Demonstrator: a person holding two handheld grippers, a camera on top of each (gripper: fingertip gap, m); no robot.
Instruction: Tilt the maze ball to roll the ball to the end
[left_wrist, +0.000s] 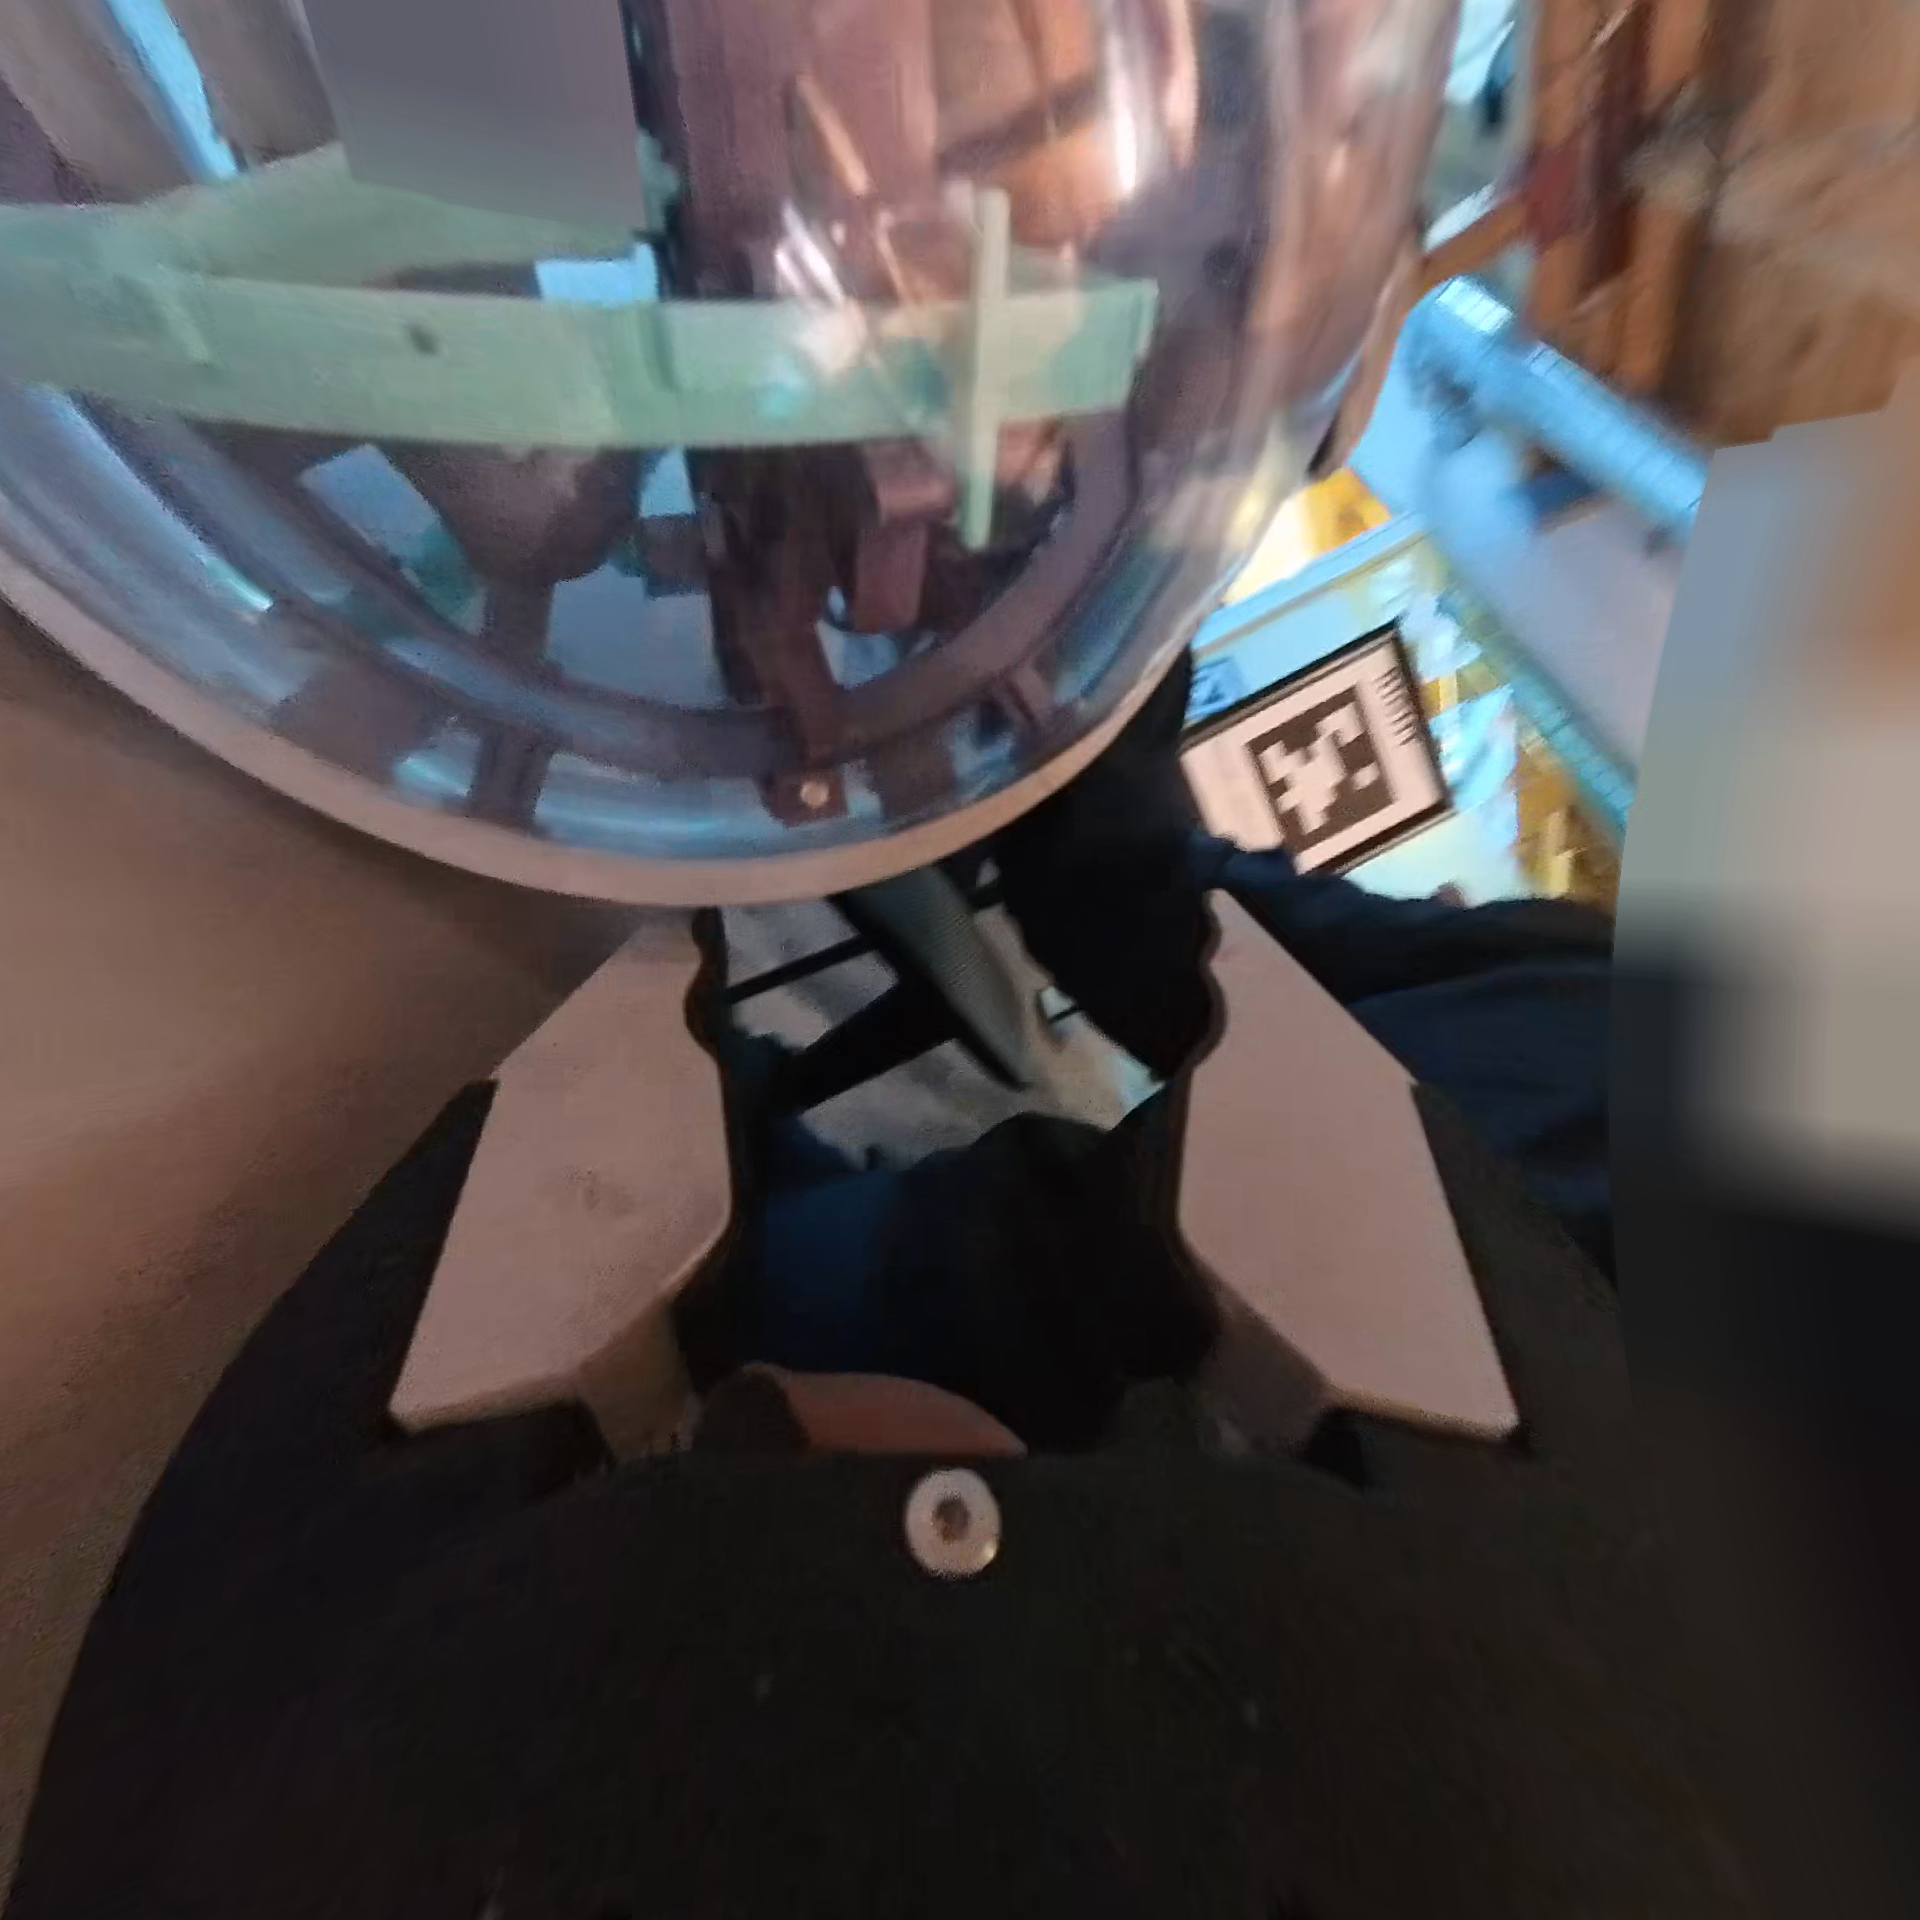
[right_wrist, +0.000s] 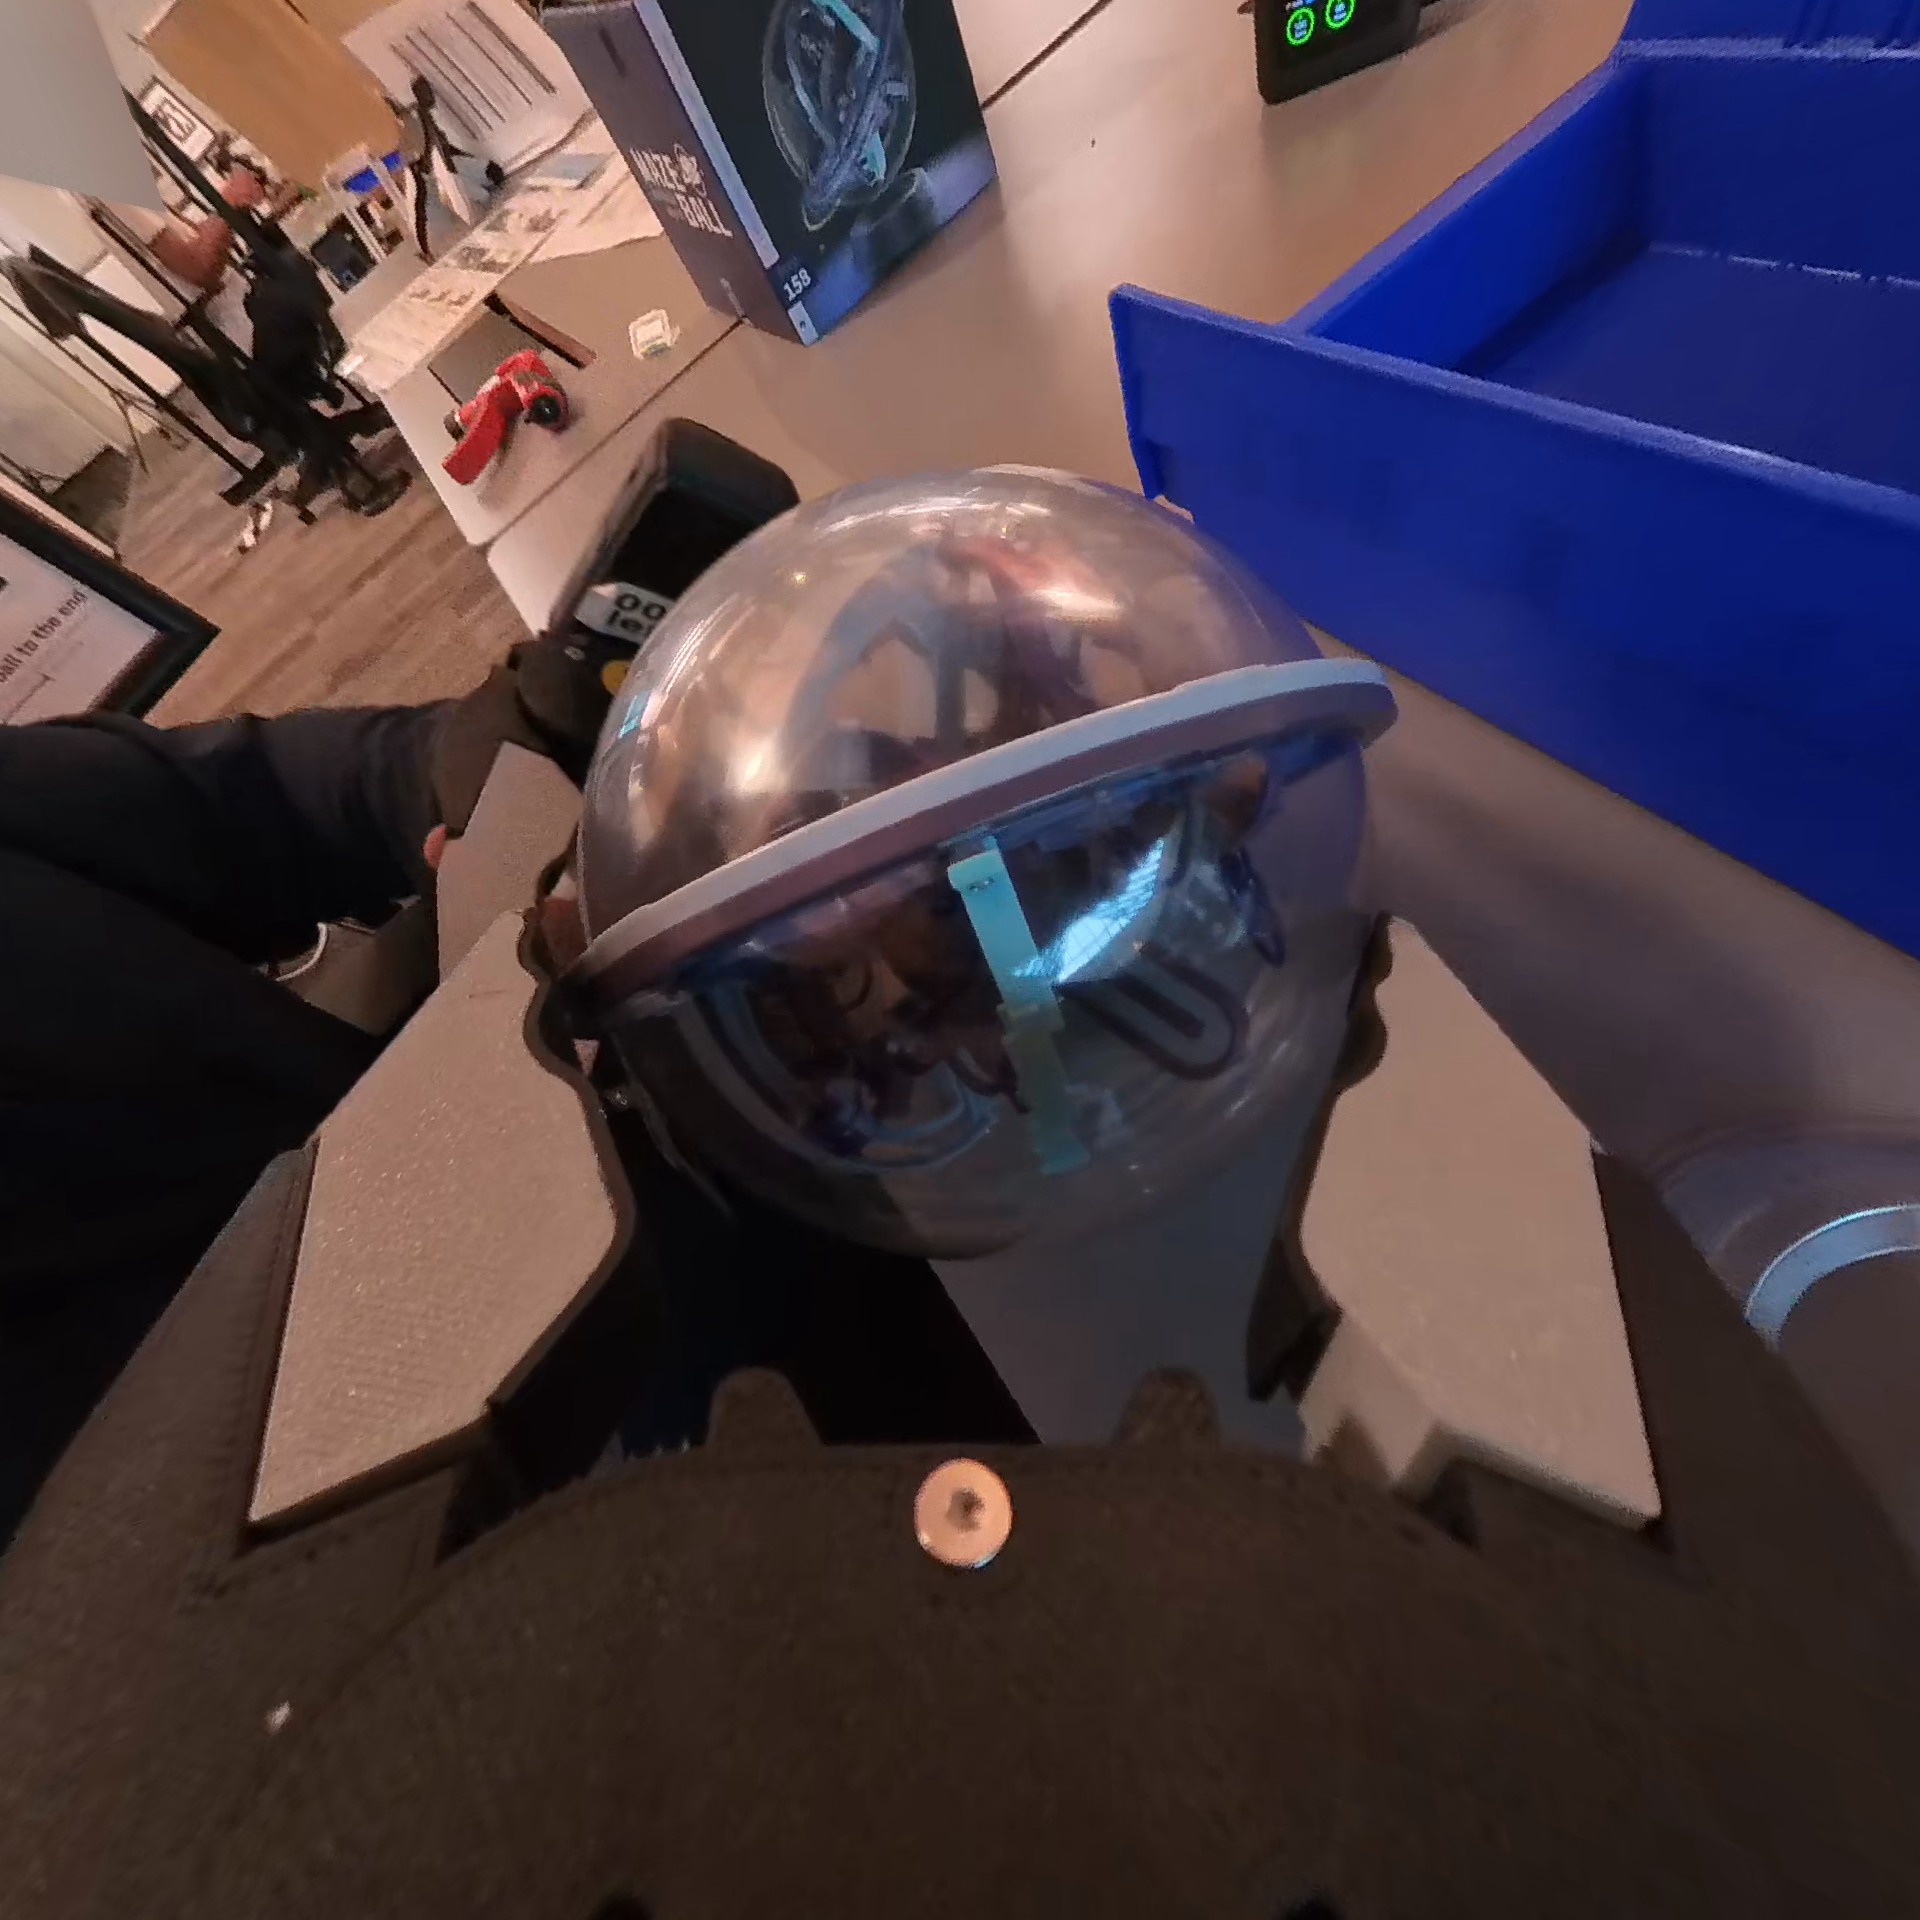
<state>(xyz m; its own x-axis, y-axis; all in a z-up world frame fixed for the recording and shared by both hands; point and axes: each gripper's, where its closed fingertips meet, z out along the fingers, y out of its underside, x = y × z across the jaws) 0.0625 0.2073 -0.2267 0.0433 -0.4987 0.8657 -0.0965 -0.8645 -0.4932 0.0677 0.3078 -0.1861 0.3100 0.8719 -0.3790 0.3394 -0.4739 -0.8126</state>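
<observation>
The maze ball (right_wrist: 935, 790) is a clear sphere with a grey rim around its middle and blue, brown and pale green tracks inside. It is tilted and held off the table. My right gripper (right_wrist: 956, 945) is shut on it, one finger on each side near the rim. My left gripper (right_wrist: 675, 520) shows behind the sphere, touching its far side. In the left wrist view the sphere (left_wrist: 644, 436) fills the top, blurred. My left gripper (left_wrist: 951, 935) stands open with its tips against the sphere's underside. I cannot make out the small ball inside.
A blue bin (right_wrist: 1558, 416) stands close on the right. The ball's dark box (right_wrist: 790, 156), a red toy (right_wrist: 499, 410) and a small screen (right_wrist: 1330, 42) sit farther back on the table (right_wrist: 1039, 343). A clear ring stand (right_wrist: 1787, 1247) lies at the right. A person's dark sleeve (right_wrist: 208, 790) is at the left.
</observation>
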